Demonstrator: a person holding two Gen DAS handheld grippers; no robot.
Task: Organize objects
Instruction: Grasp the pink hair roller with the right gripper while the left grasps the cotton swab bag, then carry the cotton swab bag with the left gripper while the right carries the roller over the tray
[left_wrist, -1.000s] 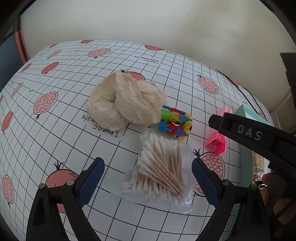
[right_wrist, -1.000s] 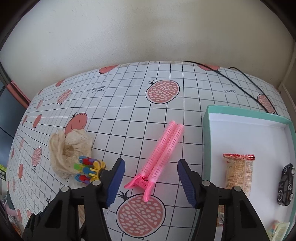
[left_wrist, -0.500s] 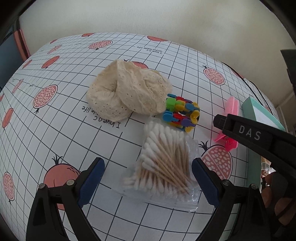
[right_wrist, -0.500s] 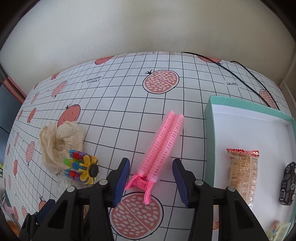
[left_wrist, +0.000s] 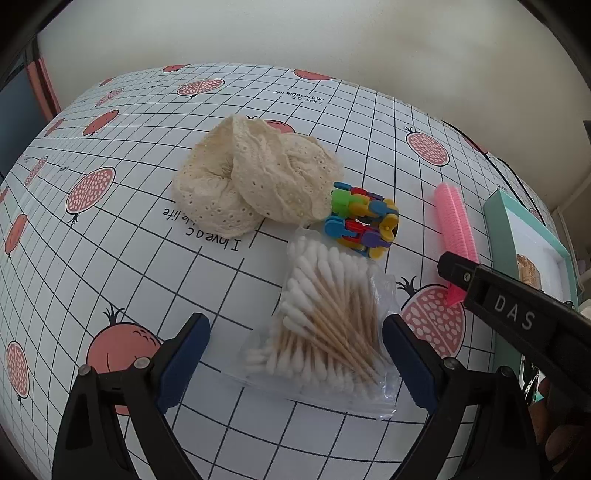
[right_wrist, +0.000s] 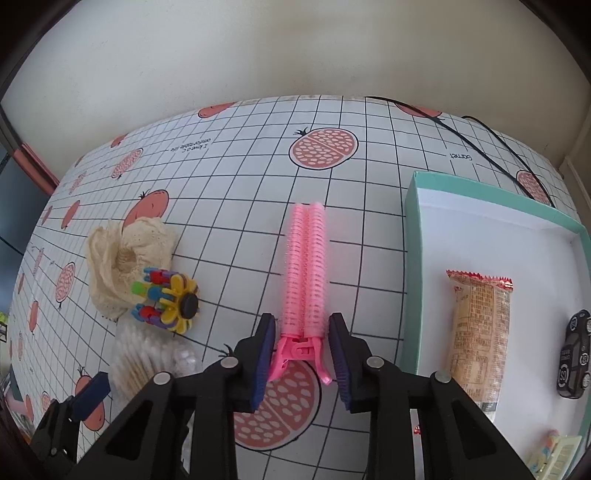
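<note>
A pink hair-roller clip lies lengthwise on the tablecloth; it also shows in the left wrist view as the clip. My right gripper straddles its hinged end, jaws closing, both blue pads against the roller's sides. A clear bag of cotton swabs lies between the wide-apart fingers of my left gripper, which is open and not touching it. Beyond the bag sit a colourful plastic link toy and a cream lace scrunchie.
A teal-rimmed white box stands to the right, holding a snack packet, a dark toy car and a small pack at its near corner. A black cable runs along the far right. Wall behind the table.
The right jaws have narrowed onto the pink clip, which has swung from slanted to straight along the gripper. The left gripper stays open over the swab bag.
</note>
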